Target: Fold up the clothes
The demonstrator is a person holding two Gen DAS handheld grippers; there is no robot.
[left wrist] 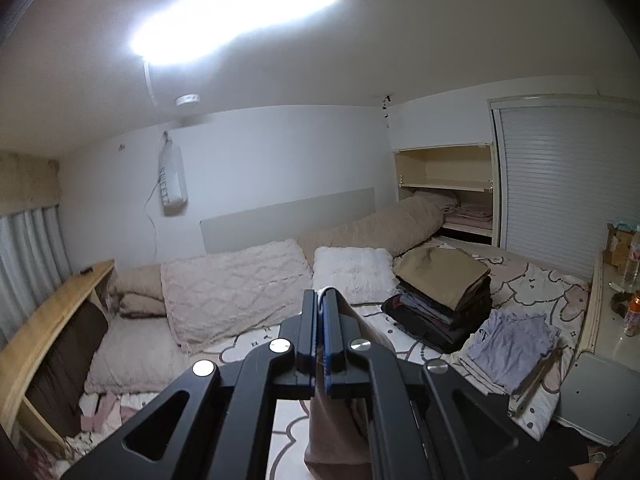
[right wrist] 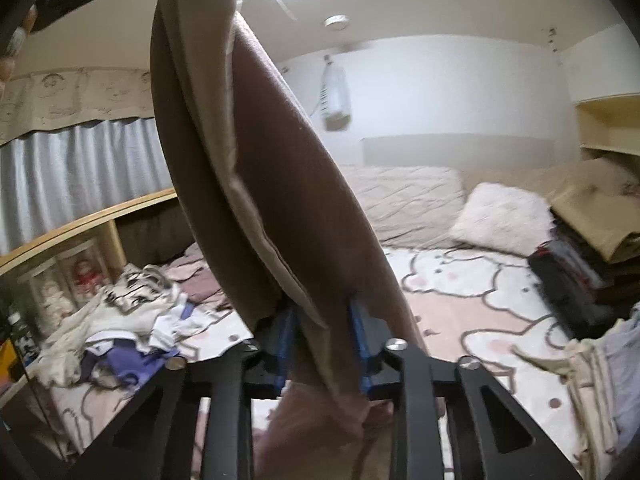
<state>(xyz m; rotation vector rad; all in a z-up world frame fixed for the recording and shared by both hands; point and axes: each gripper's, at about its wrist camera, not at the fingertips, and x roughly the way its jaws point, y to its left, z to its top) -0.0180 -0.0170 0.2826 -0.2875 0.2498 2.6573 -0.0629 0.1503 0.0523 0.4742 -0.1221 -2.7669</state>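
Above the bed [right wrist: 460, 300], the left gripper [left wrist: 321, 296] pinches the brown garment [right wrist: 280, 200] by its top. Lower down, the right gripper [right wrist: 324, 312] holds it; keep it taut and the edges matched.

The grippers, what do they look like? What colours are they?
Both look alike. The left gripper and the right gripper have black frames with triangle-shaped cut-outs, round silver screws at the joints, and blue ridged pads lining the inside of the jaws. No cables or sleeves show.
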